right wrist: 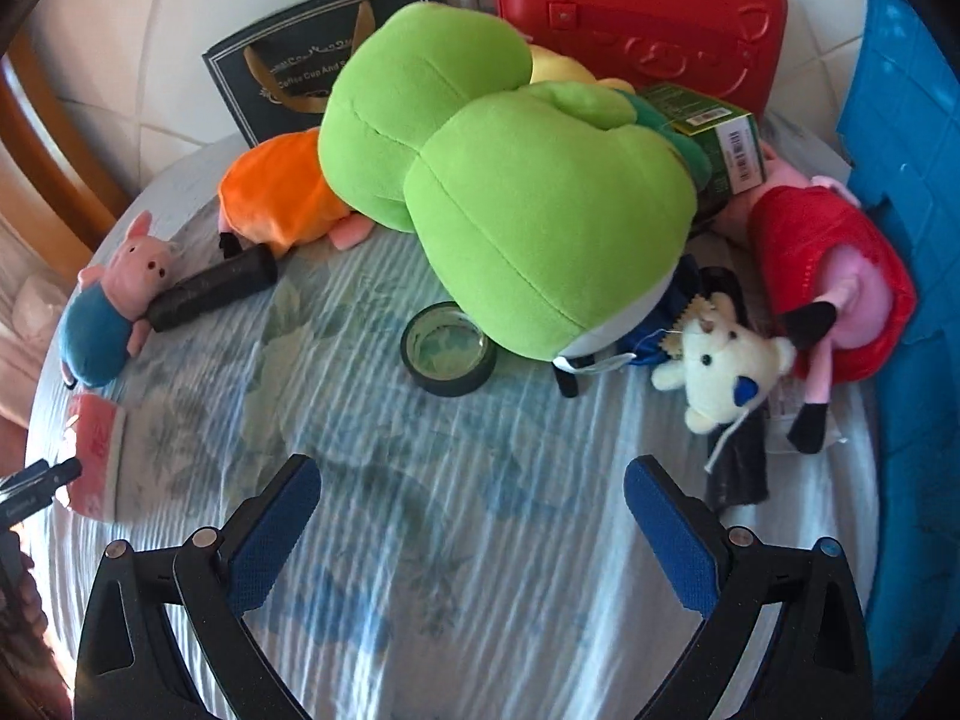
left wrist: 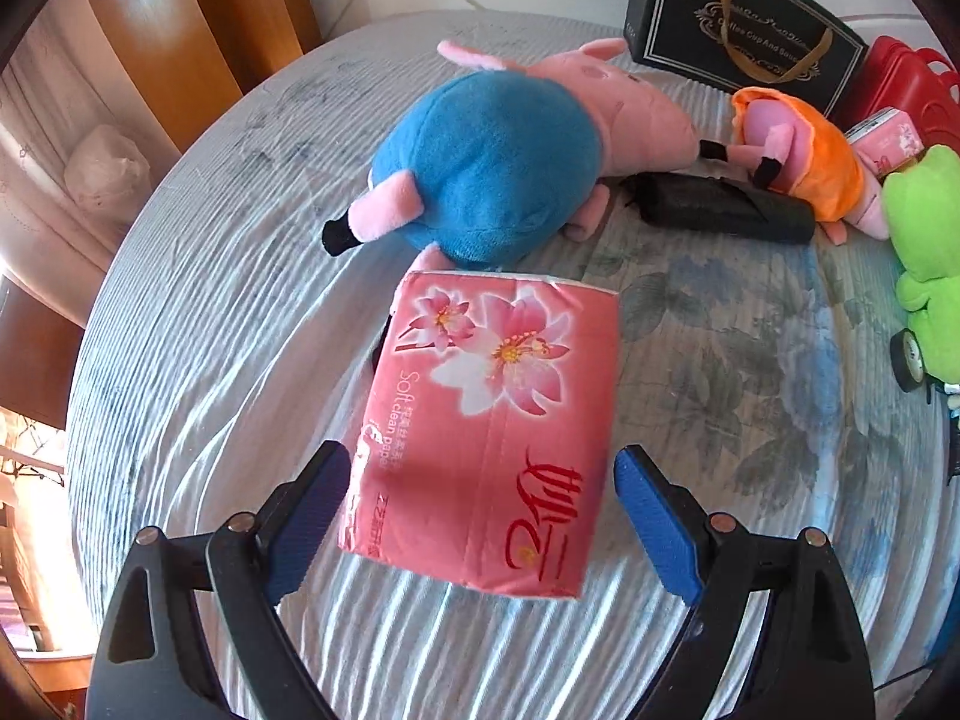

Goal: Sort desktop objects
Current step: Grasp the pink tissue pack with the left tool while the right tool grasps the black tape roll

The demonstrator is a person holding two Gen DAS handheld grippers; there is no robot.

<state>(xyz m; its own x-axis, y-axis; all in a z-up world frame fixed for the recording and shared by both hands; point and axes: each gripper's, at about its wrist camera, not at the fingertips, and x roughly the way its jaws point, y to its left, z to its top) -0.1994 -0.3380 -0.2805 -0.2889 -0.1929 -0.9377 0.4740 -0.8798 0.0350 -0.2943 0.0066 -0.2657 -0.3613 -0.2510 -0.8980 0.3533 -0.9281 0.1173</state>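
A pink tissue pack (left wrist: 486, 420) with flower print lies on the table between the fingers of my left gripper (left wrist: 480, 480), which is open; the pads stand on either side and do not press it. The pack also shows at the left edge of the right wrist view (right wrist: 93, 450). A blue-bodied pig plush (left wrist: 492, 162) lies just beyond the pack. My right gripper (right wrist: 471, 510) is open and empty over the bare cloth. Ahead of it lie a tape roll (right wrist: 449, 348), a big green frog plush (right wrist: 516, 198) and a small white bear (right wrist: 726, 366).
A black cylinder (left wrist: 720, 207), an orange-dressed pig plush (left wrist: 798, 150), a dark gift bag (left wrist: 738, 18) and a red case (right wrist: 636, 12) crowd the table's far side. A red-dressed pig plush (right wrist: 834, 288) and a blue panel (right wrist: 906, 240) are at the right. The table has a rippled cloth (right wrist: 420, 510).
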